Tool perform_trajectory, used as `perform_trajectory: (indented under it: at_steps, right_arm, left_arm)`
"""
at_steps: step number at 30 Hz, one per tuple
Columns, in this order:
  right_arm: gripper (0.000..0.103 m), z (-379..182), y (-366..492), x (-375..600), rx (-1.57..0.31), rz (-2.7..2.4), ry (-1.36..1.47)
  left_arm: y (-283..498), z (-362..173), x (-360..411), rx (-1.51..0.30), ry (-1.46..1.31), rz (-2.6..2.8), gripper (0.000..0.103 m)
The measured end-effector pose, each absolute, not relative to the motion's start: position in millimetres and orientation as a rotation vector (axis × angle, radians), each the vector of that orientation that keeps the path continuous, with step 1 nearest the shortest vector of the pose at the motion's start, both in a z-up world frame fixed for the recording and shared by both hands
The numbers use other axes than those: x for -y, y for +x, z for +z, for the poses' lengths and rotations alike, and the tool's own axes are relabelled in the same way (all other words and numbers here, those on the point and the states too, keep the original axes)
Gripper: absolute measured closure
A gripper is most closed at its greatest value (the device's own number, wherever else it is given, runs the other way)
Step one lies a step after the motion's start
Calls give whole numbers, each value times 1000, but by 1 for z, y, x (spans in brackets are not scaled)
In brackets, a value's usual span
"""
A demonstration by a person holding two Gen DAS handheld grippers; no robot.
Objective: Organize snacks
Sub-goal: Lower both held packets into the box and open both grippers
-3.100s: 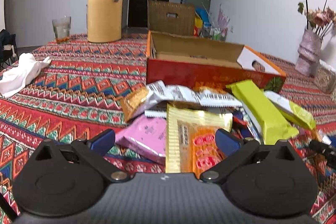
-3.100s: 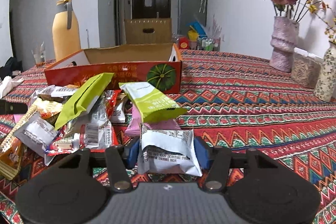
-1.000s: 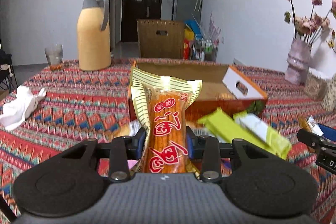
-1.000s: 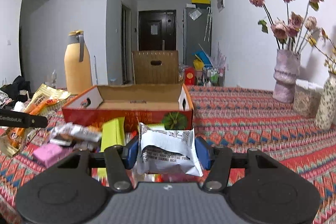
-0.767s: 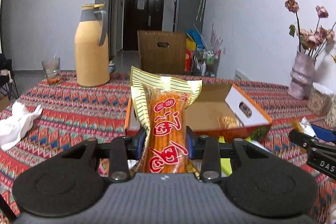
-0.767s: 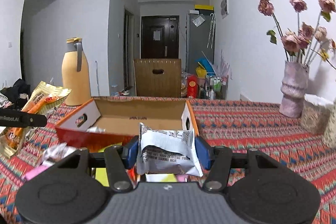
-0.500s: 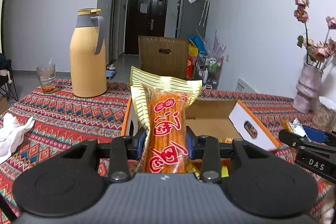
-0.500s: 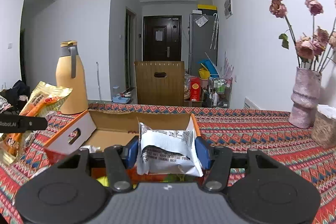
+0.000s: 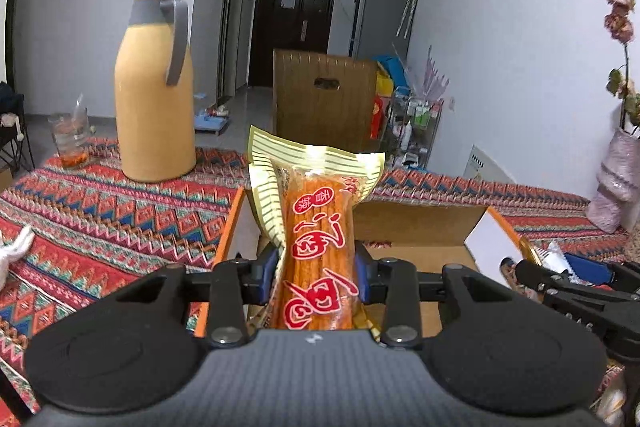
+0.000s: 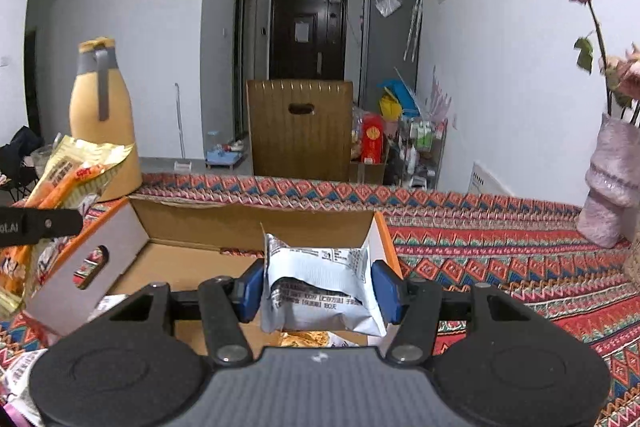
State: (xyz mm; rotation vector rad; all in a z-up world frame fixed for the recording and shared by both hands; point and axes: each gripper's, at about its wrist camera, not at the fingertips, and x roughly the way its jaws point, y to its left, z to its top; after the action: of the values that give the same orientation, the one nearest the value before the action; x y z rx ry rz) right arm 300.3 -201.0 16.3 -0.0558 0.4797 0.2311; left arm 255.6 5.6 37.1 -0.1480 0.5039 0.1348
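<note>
My left gripper (image 9: 316, 273) is shut on a long orange snack pack with a yellow striped top (image 9: 316, 247), held upright over the left end of the open cardboard box (image 9: 420, 223). My right gripper (image 10: 320, 285) is shut on a small white snack pack (image 10: 320, 291), held above the right end of the same box (image 10: 188, 263). In the right wrist view the orange pack (image 10: 68, 179) and a left finger show at the left edge. Small snacks lie inside the box under the white pack.
A tall yellow thermos (image 9: 154, 95) and a glass (image 9: 70, 139) stand on the patterned tablecloth (image 9: 100, 215) at the far left. A pink vase with dried flowers (image 10: 610, 183) stands at the right. A wooden chair back (image 10: 300, 127) rises beyond the table's far edge.
Both grippers have carried their packs forward from the snack pile to above the box. The pile has dropped out of sight below, and the box interior now lies directly beneath.
</note>
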Motion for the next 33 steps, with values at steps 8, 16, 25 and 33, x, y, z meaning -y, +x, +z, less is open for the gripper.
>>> perform_trajectory:
  at_steps: [8, 16, 25, 33]
  right_arm:
    - [47, -4, 312, 202, -536, 240, -37]
    - [7, -2, 303, 205, -515, 237, -19]
    - [0, 3, 294, 213, -492, 223, 17]
    - [0, 14, 285, 216, -462, 209, 16]
  left_arm:
    - [267, 14, -13, -559, -158, 134, 64]
    - [254, 18, -12, -504, -163, 128, 13]
    - [246, 25, -12, -457, -176, 145, 0]
    - [237, 35, -9, -429, -174, 157, 0]
